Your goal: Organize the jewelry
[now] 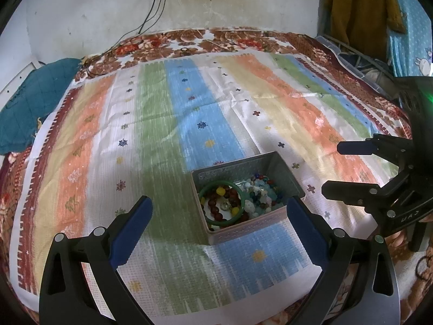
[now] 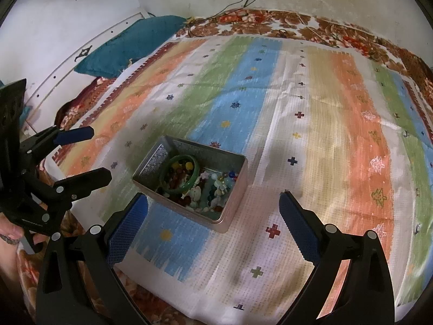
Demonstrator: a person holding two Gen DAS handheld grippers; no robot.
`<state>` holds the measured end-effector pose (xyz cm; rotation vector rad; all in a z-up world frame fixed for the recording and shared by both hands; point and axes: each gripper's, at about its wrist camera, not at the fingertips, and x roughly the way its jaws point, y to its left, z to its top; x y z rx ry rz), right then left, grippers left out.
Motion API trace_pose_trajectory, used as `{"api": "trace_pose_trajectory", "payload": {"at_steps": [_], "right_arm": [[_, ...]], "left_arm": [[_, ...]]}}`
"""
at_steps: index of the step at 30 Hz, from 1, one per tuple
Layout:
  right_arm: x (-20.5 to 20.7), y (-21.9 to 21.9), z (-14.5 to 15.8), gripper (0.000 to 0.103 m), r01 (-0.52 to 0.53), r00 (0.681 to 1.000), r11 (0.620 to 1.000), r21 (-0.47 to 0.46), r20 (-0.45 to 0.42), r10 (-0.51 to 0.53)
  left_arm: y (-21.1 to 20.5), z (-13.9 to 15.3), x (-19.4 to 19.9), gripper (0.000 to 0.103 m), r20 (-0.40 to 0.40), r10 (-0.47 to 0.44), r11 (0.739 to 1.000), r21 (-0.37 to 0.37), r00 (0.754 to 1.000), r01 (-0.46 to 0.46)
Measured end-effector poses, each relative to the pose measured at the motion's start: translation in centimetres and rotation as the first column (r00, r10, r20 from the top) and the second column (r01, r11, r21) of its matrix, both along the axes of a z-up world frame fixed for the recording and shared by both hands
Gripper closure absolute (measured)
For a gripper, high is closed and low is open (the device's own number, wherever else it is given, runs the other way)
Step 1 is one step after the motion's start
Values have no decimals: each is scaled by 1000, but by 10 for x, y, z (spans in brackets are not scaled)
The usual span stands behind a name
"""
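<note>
A small grey metal box (image 1: 247, 231) sits on a striped cloth (image 1: 173, 124) on a bed. It holds a green bangle (image 1: 207, 188), a dark red bead bracelet (image 1: 216, 211) and several coloured beads (image 1: 263, 189). My left gripper (image 1: 219, 211) is open and empty, its fingers on either side of the box's near edge. My right gripper (image 1: 331, 166) is open to the right of the box. In the right wrist view the box (image 2: 234, 189) lies ahead of my open right gripper (image 2: 213, 205), and the left gripper (image 2: 101, 154) is open at the left.
A teal pillow (image 1: 29, 108) lies at the bed's left side. A floral blanket (image 1: 189, 42) borders the cloth along the wall. Cables (image 1: 154, 8) hang from a wall socket. Clothes (image 1: 360, 8) hang at the right.
</note>
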<state>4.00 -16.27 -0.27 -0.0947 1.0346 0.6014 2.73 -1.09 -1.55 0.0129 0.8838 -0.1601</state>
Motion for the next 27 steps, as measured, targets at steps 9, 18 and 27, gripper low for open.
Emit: {"api": "trace_pose_trajectory", "payload": {"at_steps": [9, 18, 27], "right_arm": [[2, 0, -1, 5, 5, 1000, 1000, 9, -9, -4], [1, 0, 0, 5, 5, 1000, 1000, 13, -1, -5], [-2, 0, 4, 5, -1, 1000, 1000, 19, 15, 1]], "left_arm": [[0, 1, 0, 6, -3, -5, 1000, -5, 1000, 5], [0, 1, 0, 6, -3, -15, 1000, -6, 1000, 15], [4, -3, 3, 6, -29, 1, 1000, -21, 1000, -1]]}}
